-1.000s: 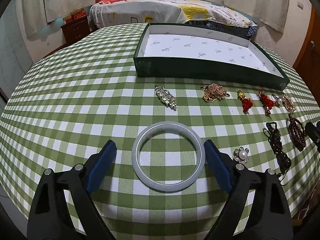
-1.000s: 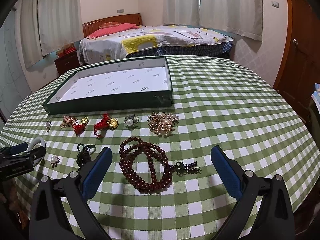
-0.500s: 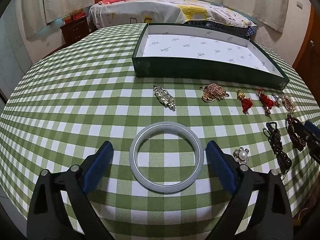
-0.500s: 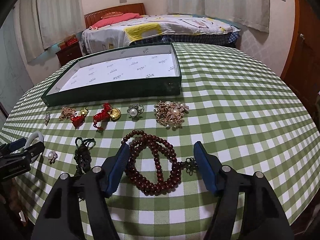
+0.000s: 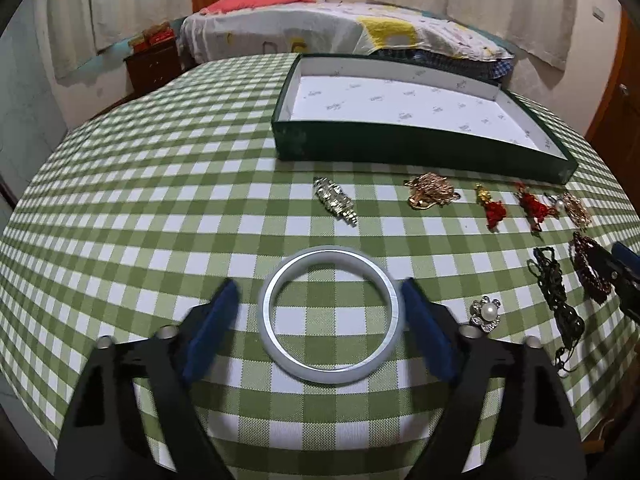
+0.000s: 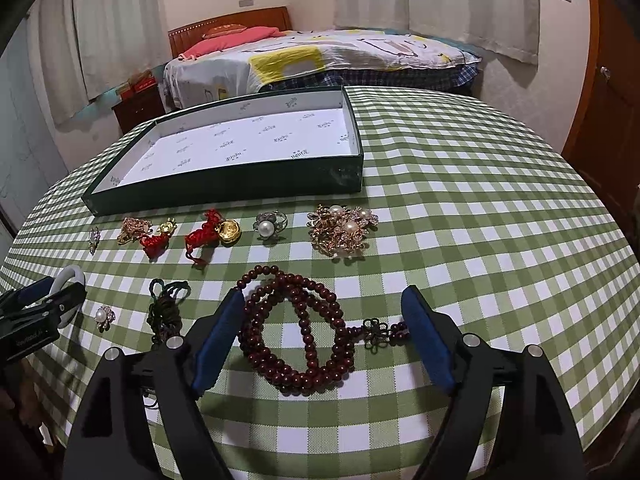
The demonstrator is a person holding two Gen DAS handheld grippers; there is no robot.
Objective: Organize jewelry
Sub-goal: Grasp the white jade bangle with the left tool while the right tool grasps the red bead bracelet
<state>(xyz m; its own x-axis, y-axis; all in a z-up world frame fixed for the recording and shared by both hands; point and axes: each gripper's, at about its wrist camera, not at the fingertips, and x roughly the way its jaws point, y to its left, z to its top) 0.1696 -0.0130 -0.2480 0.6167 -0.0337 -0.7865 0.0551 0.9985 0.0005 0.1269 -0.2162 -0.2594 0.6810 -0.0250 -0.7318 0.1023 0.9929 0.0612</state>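
Your left claw [image 5: 320, 316] is closing around the stiff, slick bangle [image 5: 330, 314], not pinching yet; squeeze its outer rim. Your right claw [image 6: 322, 332] is opening over the floppy beads [image 6: 298, 334].

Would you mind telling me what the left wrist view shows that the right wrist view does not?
Only the left wrist view shows the whole pale bangle lying flat between the closing left gripper pads, not yet pinched. Only the right wrist view shows the full dark red bead strand between the opening right gripper pads, unheld. Both show the green tray with nothing in it, the pearl flower brooch and the red tassel charms on the checked cloth.
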